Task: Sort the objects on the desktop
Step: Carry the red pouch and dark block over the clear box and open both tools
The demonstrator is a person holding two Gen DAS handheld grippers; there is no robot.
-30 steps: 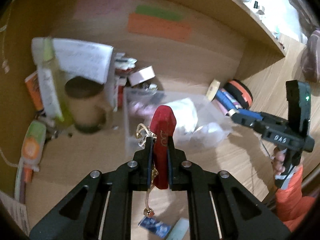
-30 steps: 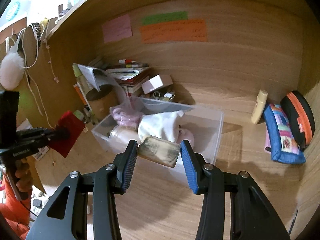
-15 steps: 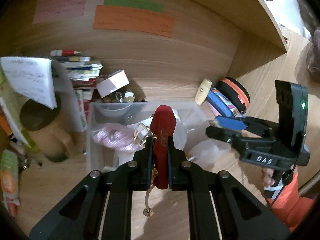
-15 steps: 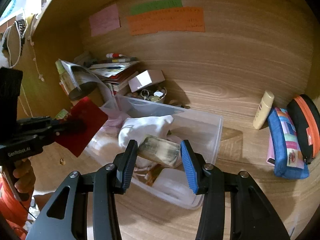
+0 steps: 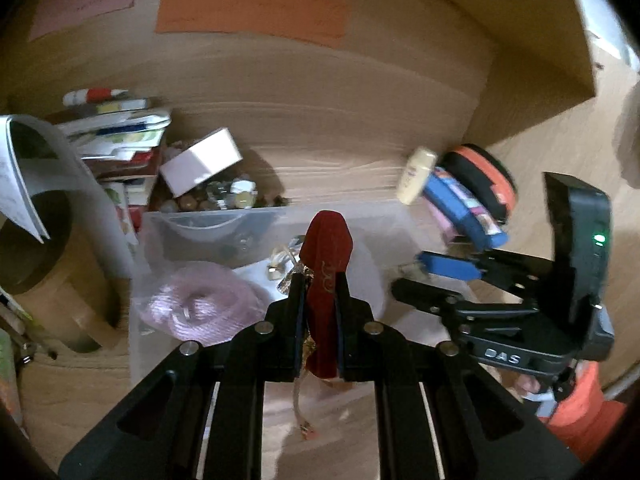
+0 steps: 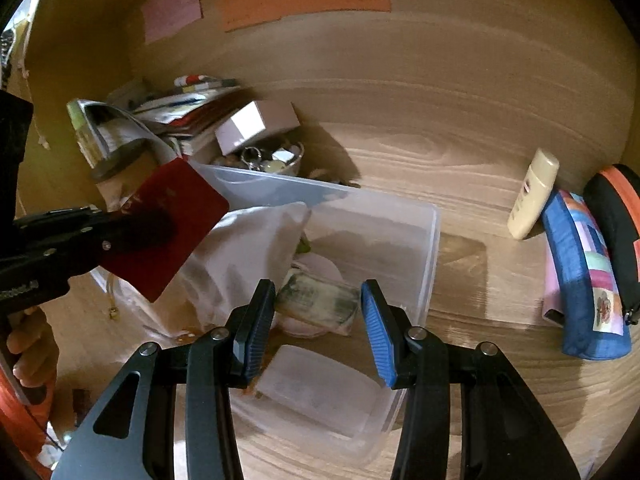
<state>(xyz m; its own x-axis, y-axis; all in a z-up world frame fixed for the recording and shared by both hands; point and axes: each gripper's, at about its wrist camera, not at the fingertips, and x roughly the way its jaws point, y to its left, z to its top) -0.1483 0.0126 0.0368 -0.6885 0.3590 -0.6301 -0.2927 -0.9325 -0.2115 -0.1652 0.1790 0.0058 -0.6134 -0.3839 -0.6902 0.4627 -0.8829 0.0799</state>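
Two hand-held grippers hover over a clear plastic bin [image 6: 428, 240] on the wooden worktop [image 6: 480, 272]. The left hand-held gripper [image 5: 318, 312] clamps a red card [image 5: 326, 280] with a dangling gold cord above the bin's near edge. The right hand-held gripper [image 6: 318, 320] holds a grubby rectangular block [image 6: 318, 300] between its blue pads, above the bin's right half. Inside lie a white cloth bag [image 6: 244, 248] and pink cord [image 5: 200, 304]. Open worktop lies right of the bin; beyond it a cream bottle [image 6: 534, 194] and blue pouch [image 6: 580, 280] lean by the wall. Stacked books [image 5: 120, 136] and a white box [image 5: 200, 166] crowd the left rear.
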